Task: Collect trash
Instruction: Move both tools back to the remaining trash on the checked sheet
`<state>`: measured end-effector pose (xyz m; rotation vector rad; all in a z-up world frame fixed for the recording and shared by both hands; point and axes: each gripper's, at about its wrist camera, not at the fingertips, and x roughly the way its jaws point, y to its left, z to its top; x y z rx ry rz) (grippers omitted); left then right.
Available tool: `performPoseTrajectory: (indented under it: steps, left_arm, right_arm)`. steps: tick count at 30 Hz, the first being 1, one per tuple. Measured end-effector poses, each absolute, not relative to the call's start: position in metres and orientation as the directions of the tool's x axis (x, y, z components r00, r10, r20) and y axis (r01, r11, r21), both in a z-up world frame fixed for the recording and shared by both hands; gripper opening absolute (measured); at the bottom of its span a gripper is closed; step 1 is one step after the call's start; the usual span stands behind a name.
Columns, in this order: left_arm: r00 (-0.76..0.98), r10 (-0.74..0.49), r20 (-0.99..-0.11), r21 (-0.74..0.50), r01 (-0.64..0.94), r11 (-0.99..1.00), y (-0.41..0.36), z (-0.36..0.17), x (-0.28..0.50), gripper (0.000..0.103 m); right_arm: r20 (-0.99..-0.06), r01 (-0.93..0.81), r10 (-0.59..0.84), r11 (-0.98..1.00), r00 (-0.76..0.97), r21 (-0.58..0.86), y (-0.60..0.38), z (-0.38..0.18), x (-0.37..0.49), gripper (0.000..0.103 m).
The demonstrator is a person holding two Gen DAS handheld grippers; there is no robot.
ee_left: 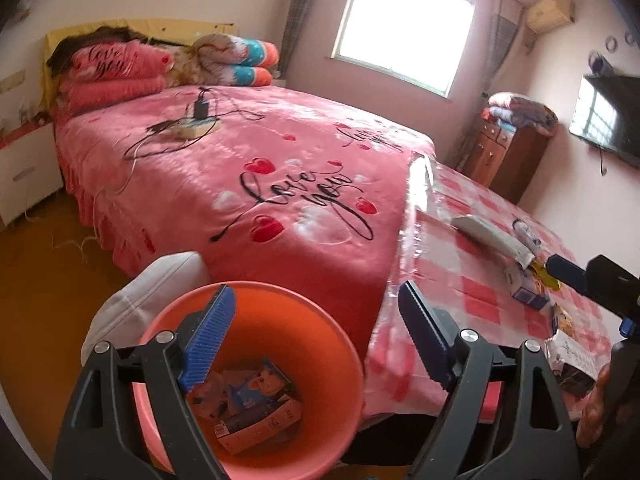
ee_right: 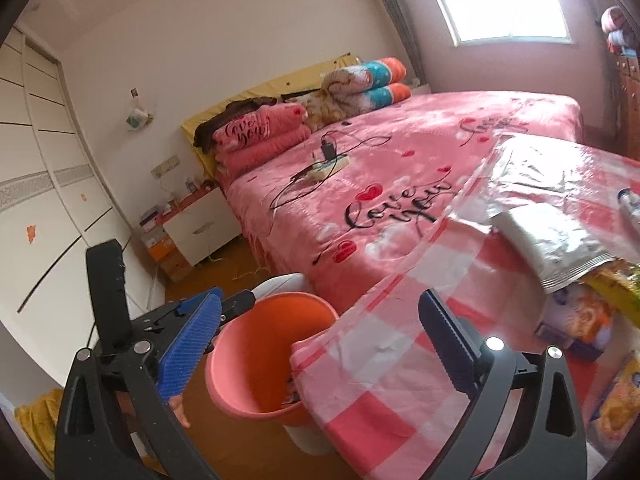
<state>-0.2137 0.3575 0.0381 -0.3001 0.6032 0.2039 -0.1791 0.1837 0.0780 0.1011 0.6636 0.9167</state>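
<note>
An orange bucket (ee_left: pixel 312 344) stands on the floor beside the checked table, with a small carton and wrappers (ee_left: pixel 256 404) inside. My left gripper (ee_left: pixel 316 344) is open and empty, right above the bucket's mouth. The bucket also shows in the right wrist view (ee_right: pixel 256 364). My right gripper (ee_right: pixel 320 348) is open and empty over the table's near corner. Trash lies on the table: a silver foil bag (ee_right: pixel 560 240), a yellow wrapper (ee_right: pixel 616 288) and snack packets (ee_right: pixel 580 316). In the left wrist view the foil bag (ee_left: pixel 492 236) and small boxes (ee_left: pixel 528 284) lie at right.
A table with a pink checked plastic cloth (ee_right: pixel 400 380) abuts a bed with a pink cover (ee_left: pixel 240 168). A power strip with cables (ee_left: pixel 196 124) lies on the bed. A white stool (ee_left: pixel 132 300) stands behind the bucket. A wooden cabinet (ee_left: pixel 504 156) is far right.
</note>
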Motion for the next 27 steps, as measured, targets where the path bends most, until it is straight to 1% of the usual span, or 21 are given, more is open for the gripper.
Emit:
performPoseTrajectory:
  steps: [3,6,9,14,18,27]
  left_arm:
    - [0.791,0.117,-0.6,-0.153,-0.257,0.954,0.339,0.046,-0.208,0.084]
    - [0.776,0.094,-0.624,-0.122,-0.216,0.969,0.322,0.049,-0.2,0.084]
    - [0.763,0.073,-0.642,-0.119,-0.193,0.974,0.311,0.047,-0.194,0.084]
    - [0.768,0.054,-0.638,-0.115,-0.165,0.98,0.293,0.046,-0.191,0.084]
    - [0.77,0.038,-0.637,-0.107,-0.138,0.985,0.278,0.047,-0.188,0.084]
    - [0.745,0.013,-0.667,-0.094,-0.101,0.99,0.251,0.048,-0.176,0.084]
  right_arm:
    - [-0.484,-0.702,0.753,0.63,0.447,0.332,0.175,0.079,-0.181,0.098]
    - [-0.475,-0.698,0.751,0.636,0.46,0.33,0.166,0.079,-0.181,0.098]
    - [-0.467,-0.699,0.75,0.638,0.468,0.324,0.159,0.079,-0.182,0.098]
    - [-0.455,-0.708,0.75,0.637,0.48,0.305,0.147,0.078,-0.184,0.098]
    - [-0.448,-0.702,0.757,0.633,0.476,0.325,0.137,0.077,-0.181,0.098]
    - [-0.44,-0.657,0.744,0.66,0.503,0.364,0.104,0.078,-0.171,0.098]
